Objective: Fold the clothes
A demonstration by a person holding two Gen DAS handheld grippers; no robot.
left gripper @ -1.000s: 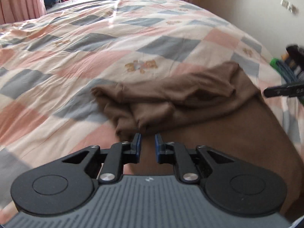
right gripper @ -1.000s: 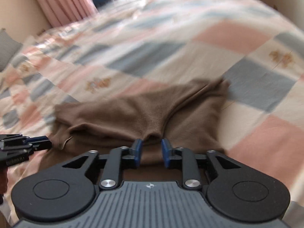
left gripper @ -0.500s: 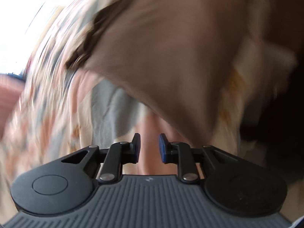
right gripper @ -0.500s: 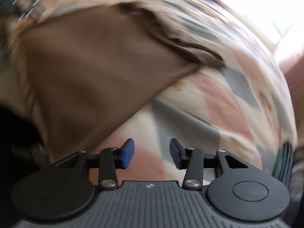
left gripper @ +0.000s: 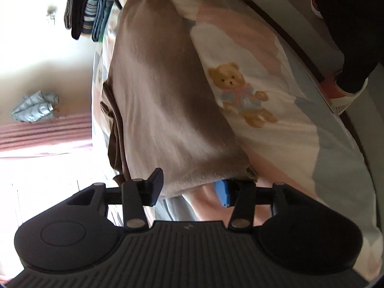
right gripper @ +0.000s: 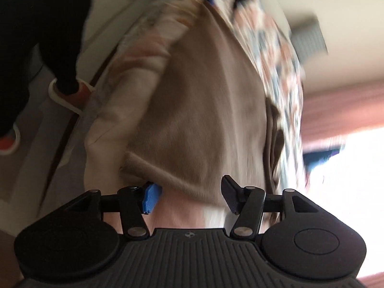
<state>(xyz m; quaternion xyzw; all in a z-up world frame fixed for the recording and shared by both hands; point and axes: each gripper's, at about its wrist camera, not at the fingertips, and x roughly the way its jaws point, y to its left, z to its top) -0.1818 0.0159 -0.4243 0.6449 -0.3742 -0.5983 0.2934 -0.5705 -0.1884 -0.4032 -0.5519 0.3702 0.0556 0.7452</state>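
A brown garment (left gripper: 168, 91) lies flat on the checked bed quilt (left gripper: 276, 110), with bunched folds along its far side. My left gripper (left gripper: 189, 189) is open at the garment's near edge; the cloth's corner lies between its fingers, over the right blue pad. In the right wrist view, which is blurred, the same garment (right gripper: 204, 110) fills the middle. My right gripper (right gripper: 189, 196) is open, its fingers on either side of the garment's near hem. Neither gripper is clamped on the cloth.
Both views are rolled sideways. A stack of folded clothes (left gripper: 91, 12) lies at the quilt's far end. The person's dark legs and red-and-white shoes (right gripper: 69, 96) stand beside the bed edge (left gripper: 300, 48). Pink curtains (left gripper: 45, 132) hang by the bright window.
Both grippers have swung from facing across the bed to the garment's two side edges and rolled sideways. Both have opened wide. The garment now lies spread flatter.
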